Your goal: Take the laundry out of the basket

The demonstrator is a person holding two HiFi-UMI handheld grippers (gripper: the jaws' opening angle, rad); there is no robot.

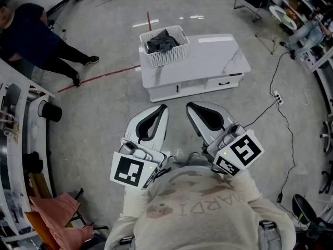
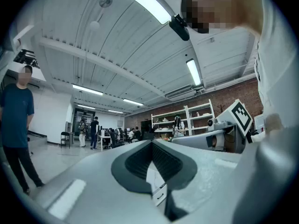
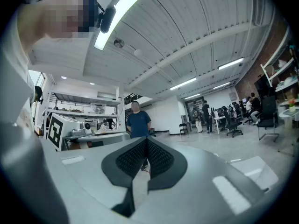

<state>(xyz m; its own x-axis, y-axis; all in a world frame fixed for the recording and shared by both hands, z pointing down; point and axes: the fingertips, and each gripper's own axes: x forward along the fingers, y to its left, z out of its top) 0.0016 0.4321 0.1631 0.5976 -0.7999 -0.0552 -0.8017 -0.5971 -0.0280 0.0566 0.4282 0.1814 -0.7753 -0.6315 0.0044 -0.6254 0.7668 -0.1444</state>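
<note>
As held low before the chest, left white two-jaw gripper [image 1: 164, 108]: jaws are closed tip to tip, nothing gripped.
Right white two-jaw gripper [image 1: 189, 106]: jaws are likewise pressed together, empty.
Dark grey crumpled laundry [image 1: 164, 40]: is piled inside the white slatted plastic basket [image 1: 165, 59], well apart from both grippers.
Basket: is set on the low white marble-patterned table [image 1: 218, 56], at its end on the view's left.
Person in dark clothes [image 1: 31, 38]: is seen far left.
</note>
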